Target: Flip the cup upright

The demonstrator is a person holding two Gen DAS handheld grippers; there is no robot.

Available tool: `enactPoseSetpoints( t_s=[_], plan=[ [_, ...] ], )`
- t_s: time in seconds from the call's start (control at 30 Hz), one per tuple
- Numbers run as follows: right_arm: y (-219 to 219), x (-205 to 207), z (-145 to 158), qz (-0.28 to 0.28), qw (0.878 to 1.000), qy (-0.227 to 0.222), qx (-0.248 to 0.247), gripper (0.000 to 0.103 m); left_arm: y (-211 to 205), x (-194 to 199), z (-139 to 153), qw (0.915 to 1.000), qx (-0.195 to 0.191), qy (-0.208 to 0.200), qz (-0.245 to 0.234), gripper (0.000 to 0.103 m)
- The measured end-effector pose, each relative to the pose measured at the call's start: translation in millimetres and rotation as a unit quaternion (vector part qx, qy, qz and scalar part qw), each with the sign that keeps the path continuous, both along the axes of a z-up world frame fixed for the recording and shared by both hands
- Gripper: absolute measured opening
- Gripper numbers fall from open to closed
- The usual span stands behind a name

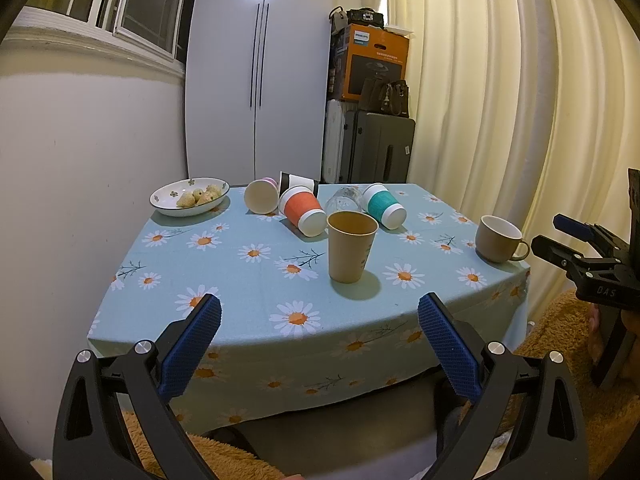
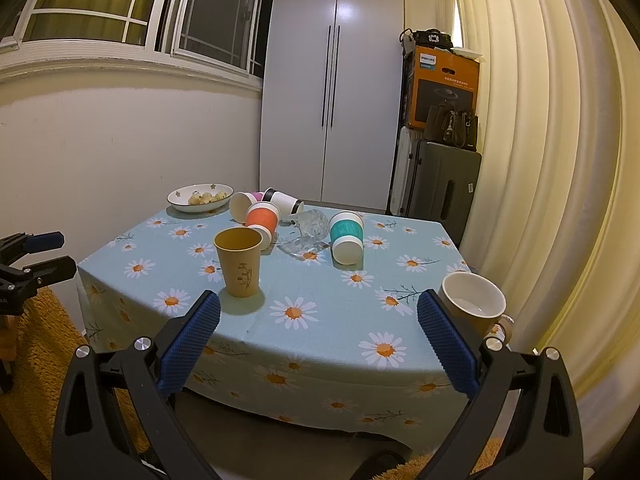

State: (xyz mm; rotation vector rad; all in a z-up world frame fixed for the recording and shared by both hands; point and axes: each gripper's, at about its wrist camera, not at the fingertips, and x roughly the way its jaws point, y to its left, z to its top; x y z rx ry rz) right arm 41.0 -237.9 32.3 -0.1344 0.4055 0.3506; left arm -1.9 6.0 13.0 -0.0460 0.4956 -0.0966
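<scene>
A tan paper cup [image 1: 351, 247] [image 2: 239, 262] stands upright on the daisy tablecloth. Behind it, several cups lie on their sides: an orange cup [image 1: 303, 210] [image 2: 263, 221], a teal cup [image 1: 384, 205] [image 2: 346, 237], a pink cup [image 1: 262, 195] [image 2: 243, 205], a black-and-white cup [image 1: 298, 182] [image 2: 283, 201] and a clear glass [image 1: 345, 199] [image 2: 307, 232]. A tan mug [image 1: 500, 243] [image 2: 475, 307] stands upright at the right edge. My left gripper [image 1: 319, 344] is open and empty before the table's front edge. My right gripper [image 2: 319, 342] is open and empty, its right finger close to the mug.
A white bowl of snacks [image 1: 189, 196] [image 2: 200, 197] sits at the back left of the table [image 1: 248, 280]. A white wardrobe [image 1: 260, 72], suitcases with boxes [image 1: 372, 144] and a curtain [image 1: 520, 100] stand behind. The right gripper shows in the left wrist view [image 1: 592, 256].
</scene>
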Motion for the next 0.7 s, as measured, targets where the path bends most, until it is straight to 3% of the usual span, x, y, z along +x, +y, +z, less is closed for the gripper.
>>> enactPoseSetpoints(
  t_s=[0.7],
  plan=[
    [-0.3,1.9,-1.5,0.000,1.000,0.003,-0.003,0.098,-2.6,-2.0,1.1,0.9999,0.014,-0.005,-0.006,0.096]
  ],
)
